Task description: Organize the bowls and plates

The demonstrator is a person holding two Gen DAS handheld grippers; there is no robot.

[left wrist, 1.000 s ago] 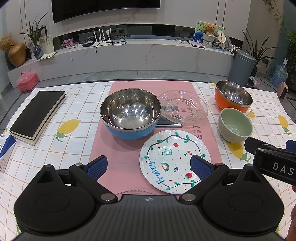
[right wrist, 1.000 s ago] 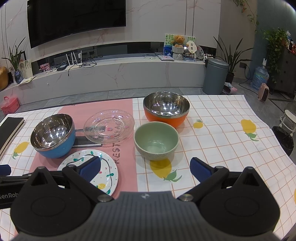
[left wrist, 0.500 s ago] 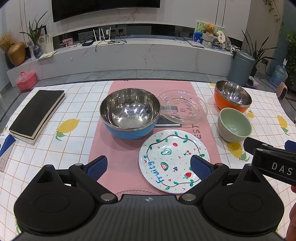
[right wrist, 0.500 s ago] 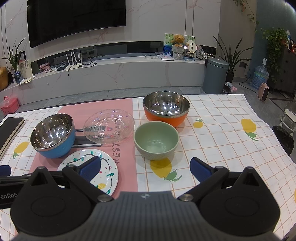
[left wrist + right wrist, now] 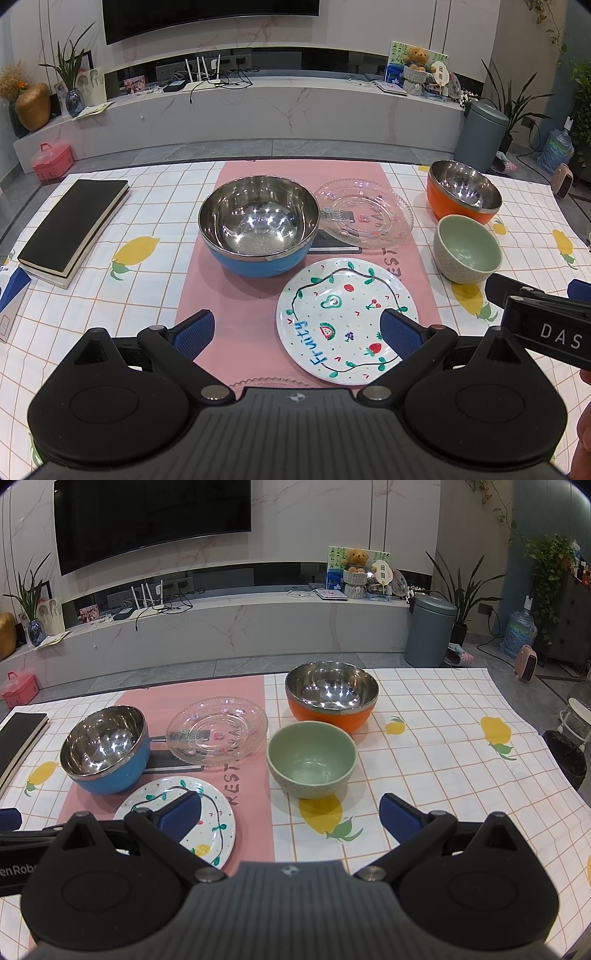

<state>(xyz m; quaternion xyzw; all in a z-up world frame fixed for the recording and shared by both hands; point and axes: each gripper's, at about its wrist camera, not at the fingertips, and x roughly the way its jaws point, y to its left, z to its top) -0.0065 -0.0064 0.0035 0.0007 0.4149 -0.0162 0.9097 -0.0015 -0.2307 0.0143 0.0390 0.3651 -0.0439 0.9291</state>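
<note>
Two grippers, left [image 5: 295, 330] and right [image 5: 290, 812], hung spread and empty; nothing was stacked yet, so we judged the green bowl [image 5: 312, 758] called for grasping first.

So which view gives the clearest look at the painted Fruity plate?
The left wrist view: the Fruity plate lies almost whole in frame, its lettering readable, with only one edge behind a fingertip. In the right wrist view the plate sits low left, much of it hidden behind the right gripper's finger.
</note>
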